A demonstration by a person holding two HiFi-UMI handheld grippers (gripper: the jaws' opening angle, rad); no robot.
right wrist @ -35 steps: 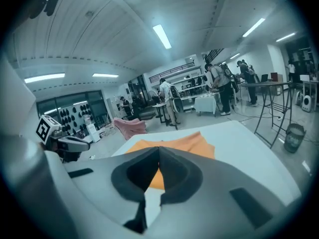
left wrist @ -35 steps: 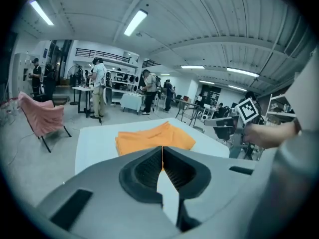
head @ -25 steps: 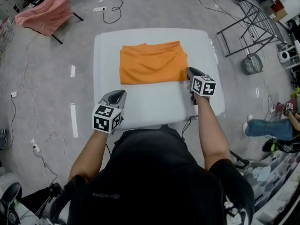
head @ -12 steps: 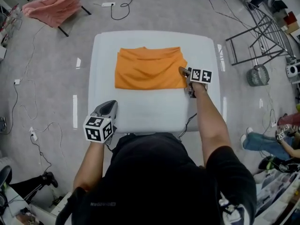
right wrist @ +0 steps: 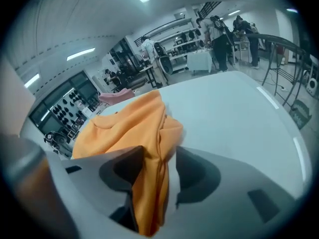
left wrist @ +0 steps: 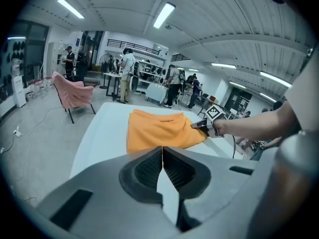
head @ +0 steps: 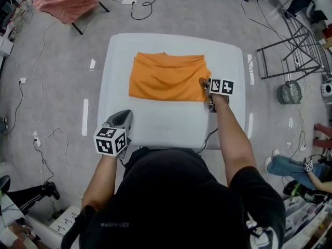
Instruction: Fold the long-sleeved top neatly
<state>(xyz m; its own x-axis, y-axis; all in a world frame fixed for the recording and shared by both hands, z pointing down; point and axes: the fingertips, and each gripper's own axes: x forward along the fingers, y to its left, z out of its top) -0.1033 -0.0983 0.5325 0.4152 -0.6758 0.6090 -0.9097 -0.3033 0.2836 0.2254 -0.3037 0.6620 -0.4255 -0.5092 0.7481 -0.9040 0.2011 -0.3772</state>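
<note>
1. Grey jaws of the left gripper are pressed together with nothing between them. It hovers at the near left edge of the white table, well apart from the garment, which lies ahead of it and to its right.
2. Further in, the right gripper sits at the near right corner of the orange long-sleeved top. Its jaws have just been opening and now stand wide apart. A bunched edge of the orange fabric hangs between them, and the pads do not look clamped on it.
3. The top lies as a partly folded rectangle on the far half of the table. Its long axis runs left to right across the person's front, and its near edge is roughly parallel to the table's near edge.
4. As I judge it, the right hand is far nearer the cloth. Any further fold turns on that right-hand corner, with the left gripper needing to reach forward to the near left corner.
</note>
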